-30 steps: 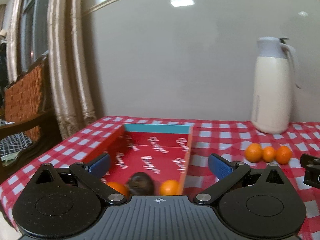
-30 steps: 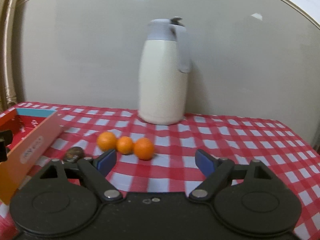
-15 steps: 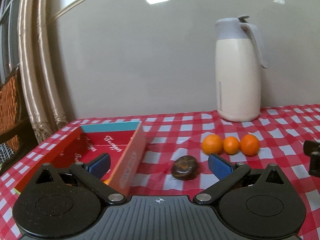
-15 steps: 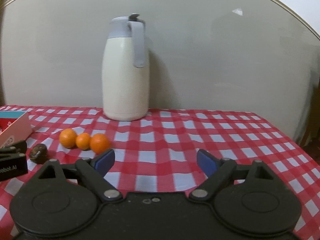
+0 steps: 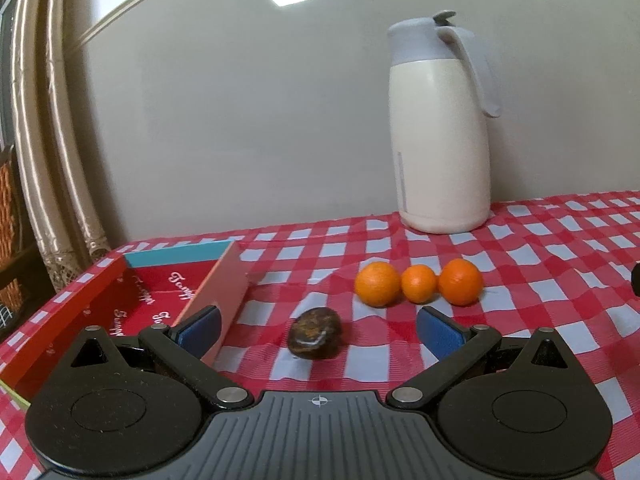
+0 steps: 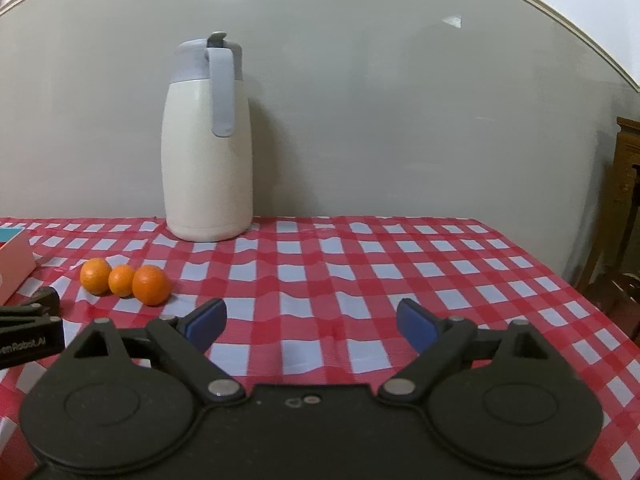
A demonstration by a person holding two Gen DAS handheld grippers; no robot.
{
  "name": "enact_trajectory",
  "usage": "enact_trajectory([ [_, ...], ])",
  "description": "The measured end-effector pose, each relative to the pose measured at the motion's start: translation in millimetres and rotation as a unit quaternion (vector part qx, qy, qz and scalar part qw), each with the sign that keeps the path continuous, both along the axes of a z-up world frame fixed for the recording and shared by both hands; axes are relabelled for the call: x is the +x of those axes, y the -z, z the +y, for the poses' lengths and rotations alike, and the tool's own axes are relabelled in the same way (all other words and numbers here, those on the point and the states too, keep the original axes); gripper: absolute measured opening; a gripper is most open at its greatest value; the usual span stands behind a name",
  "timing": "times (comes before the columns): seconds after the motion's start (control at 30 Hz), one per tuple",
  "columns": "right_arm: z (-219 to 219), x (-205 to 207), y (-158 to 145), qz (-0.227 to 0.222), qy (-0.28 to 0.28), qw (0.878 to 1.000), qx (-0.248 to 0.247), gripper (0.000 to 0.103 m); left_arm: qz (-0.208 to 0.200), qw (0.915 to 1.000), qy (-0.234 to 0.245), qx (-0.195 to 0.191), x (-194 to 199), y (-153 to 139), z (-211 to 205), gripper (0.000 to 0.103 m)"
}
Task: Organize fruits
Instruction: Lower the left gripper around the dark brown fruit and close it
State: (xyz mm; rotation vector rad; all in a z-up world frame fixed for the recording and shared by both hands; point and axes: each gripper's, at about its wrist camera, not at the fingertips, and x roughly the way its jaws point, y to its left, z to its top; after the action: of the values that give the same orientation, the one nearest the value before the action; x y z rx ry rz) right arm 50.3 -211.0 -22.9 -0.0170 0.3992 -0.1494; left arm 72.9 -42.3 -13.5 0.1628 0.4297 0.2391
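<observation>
A white thermos jug stands behind three oranges on checked tablecloth. The red box bears unreadable script. Left gripper gapes around a dark fruit; right gripper is opening, empty.

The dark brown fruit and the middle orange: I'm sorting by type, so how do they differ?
The dark brown fruit is mottled brown and looks wrinkled; the middle orange is bright orange and smoother. The brown fruit is larger and flatter, the orange small and round. The brown fruit lies alone; the orange sits in a row between two others. Both rest on the checked tablecloth, outside the red box.
</observation>
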Motion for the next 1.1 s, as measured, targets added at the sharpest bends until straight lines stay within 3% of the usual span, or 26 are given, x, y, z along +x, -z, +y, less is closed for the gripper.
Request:
enact_trajectory([
  [0.5,-26,-8,0,-0.003,0.031,1.0,0.0,0.093,0.007,0.9999,0.002,0.009,11,7,-18,0.103],
  [1.1,-28,-10,0,-0.003,0.036,0.999,0.0,0.093,0.028,0.9996,-0.005,0.001,26,11,-5,0.103],
])
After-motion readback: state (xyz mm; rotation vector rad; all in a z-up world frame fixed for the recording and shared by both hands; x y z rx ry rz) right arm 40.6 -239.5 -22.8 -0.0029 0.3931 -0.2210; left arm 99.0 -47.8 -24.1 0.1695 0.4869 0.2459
